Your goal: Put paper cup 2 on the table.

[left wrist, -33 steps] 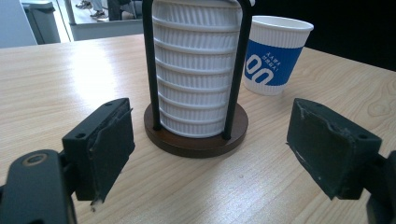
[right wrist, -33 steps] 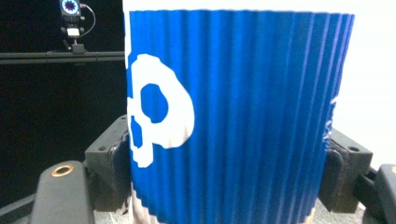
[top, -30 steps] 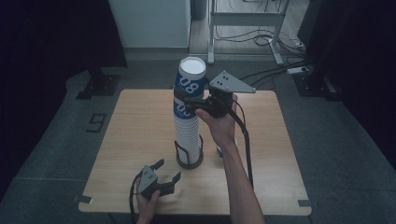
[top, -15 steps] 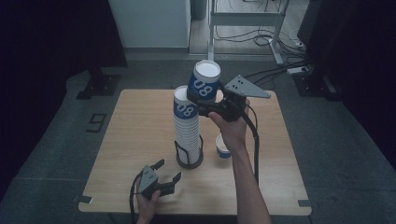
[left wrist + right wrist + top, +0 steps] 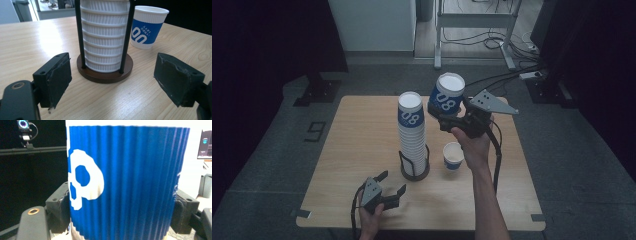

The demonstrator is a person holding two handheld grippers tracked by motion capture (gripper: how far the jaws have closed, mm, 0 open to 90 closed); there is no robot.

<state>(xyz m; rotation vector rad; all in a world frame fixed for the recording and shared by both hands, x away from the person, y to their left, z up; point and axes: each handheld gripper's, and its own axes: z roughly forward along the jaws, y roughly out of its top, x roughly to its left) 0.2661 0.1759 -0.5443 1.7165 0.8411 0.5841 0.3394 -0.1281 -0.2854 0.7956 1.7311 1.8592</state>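
A tall stack of blue-and-white paper cups (image 5: 411, 135) stands in a black wire holder with a round brown base (image 5: 105, 73) at the table's middle. My right gripper (image 5: 443, 116) is shut on one blue ribbed cup (image 5: 446, 96) (image 5: 125, 185), held tilted in the air to the right of the stack's top. A single cup (image 5: 453, 157) (image 5: 148, 27) stands upright on the table right of the holder. My left gripper (image 5: 388, 187) (image 5: 112, 80) rests open near the front edge, its jaws facing the holder's base with nothing between them.
The wooden table (image 5: 357, 150) has bare room on its left half. Dark floor surrounds it, with a metal frame and cables (image 5: 472, 30) at the back. Tape marks sit at the front corners (image 5: 298, 213).
My right gripper has carried the blue cup off the stack's top, to the right and a little lower, tilting it. The single cup on the table has come into sight. The left gripper stayed put.
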